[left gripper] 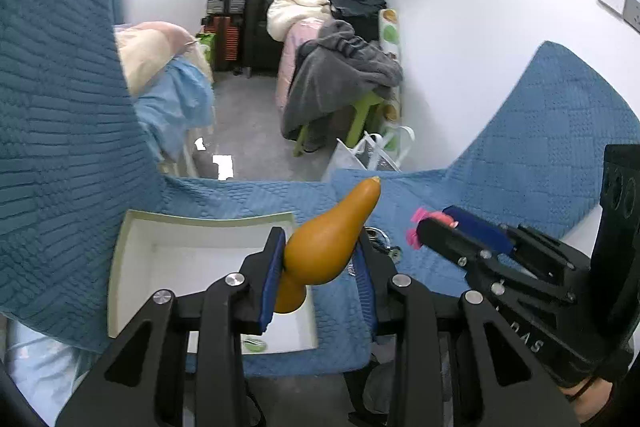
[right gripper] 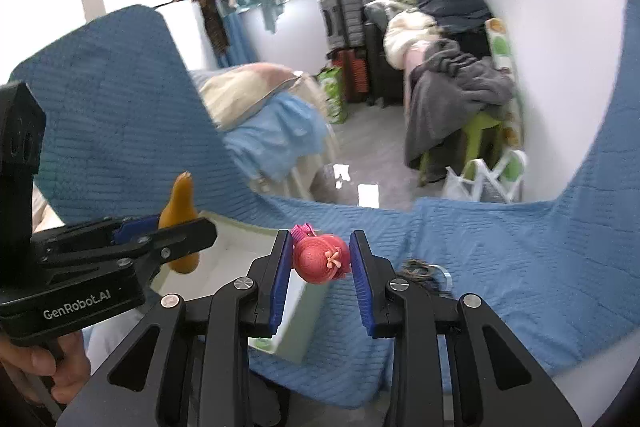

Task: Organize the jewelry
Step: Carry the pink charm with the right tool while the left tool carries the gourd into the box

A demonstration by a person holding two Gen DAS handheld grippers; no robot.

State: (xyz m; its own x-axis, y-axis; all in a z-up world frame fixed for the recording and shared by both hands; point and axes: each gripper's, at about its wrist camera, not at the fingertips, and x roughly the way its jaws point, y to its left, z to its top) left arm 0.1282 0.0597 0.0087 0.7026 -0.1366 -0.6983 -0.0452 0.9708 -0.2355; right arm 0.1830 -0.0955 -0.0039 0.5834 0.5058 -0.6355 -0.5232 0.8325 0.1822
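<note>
An orange gourd-shaped ornament (left gripper: 328, 247) is being gripped between the pads of the left gripper (left gripper: 320, 267), above the open white box (left gripper: 132, 259) on the blue quilted cloth (left gripper: 520, 155). To its right, a pink hat-shaped trinket (right gripper: 320, 259) is being clamped by the right gripper (right gripper: 320, 267). Tangled items (right gripper: 418, 273) are lying on the cloth, right of the box.

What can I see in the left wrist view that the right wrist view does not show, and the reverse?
Only the left wrist view shows the metal keyring lying on the blue cloth behind the gourd, and the box floor.

Only the right wrist view shows the pink hat's flower, a tangle of cord on the cloth, and the hand holding the left tongs.

Both show the gourd in the left tongs, the hat in the right tongs, the white box and the cloth.
</note>
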